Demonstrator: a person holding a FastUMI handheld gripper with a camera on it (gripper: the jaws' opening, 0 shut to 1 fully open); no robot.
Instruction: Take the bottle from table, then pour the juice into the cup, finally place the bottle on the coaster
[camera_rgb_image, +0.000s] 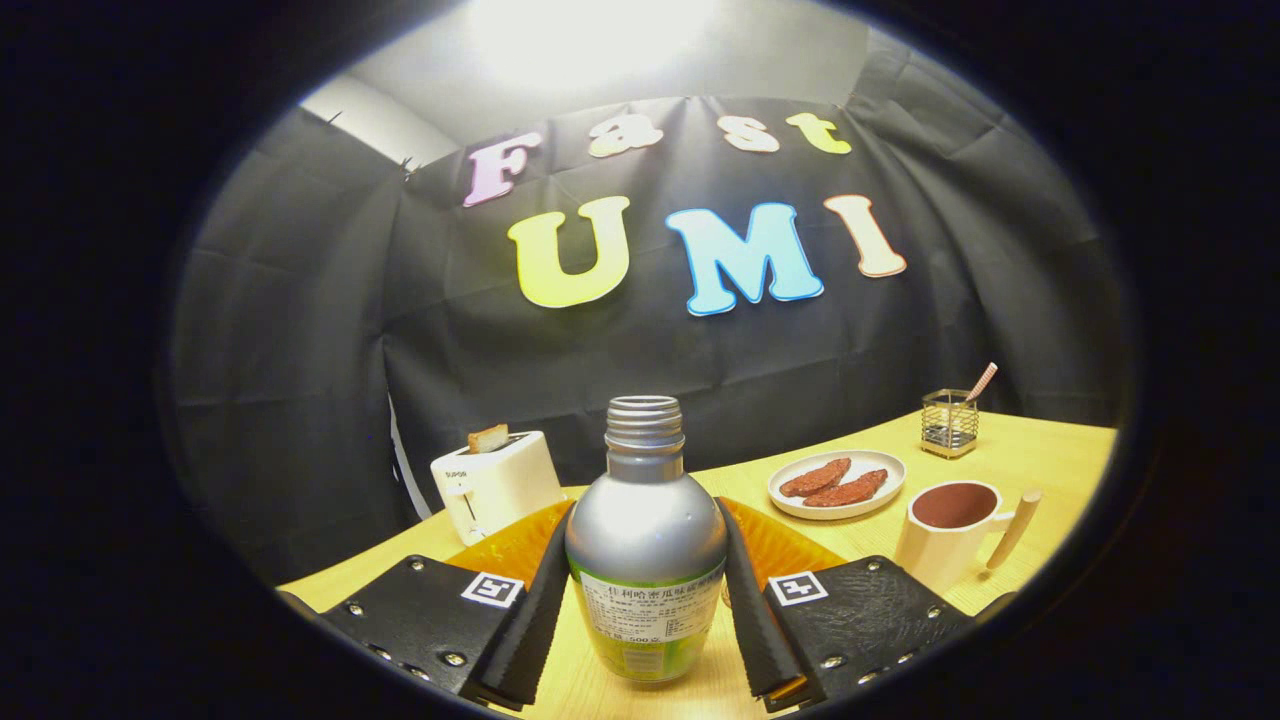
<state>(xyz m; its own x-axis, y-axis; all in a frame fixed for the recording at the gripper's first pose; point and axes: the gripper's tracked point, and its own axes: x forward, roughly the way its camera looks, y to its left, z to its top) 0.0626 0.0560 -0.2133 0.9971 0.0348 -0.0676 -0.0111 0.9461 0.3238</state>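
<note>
A silver bottle with a green-and-white label and an uncapped threaded neck stands upright between my fingers. My gripper is shut on the bottle, and both fingers press on its sides. Just behind the bottle an orange coaster lies on the wooden table, partly hidden by the bottle and the fingers. A white cup with a wooden handle stands to the right, beyond the right finger. Its inside looks dark reddish-brown. I cannot tell whether the bottle's base rests on the table.
A white plate with two brown sausages sits behind the cup. Further back right is a wire holder with a straw. A white toaster with a slice of toast stands at the left, near the table's edge.
</note>
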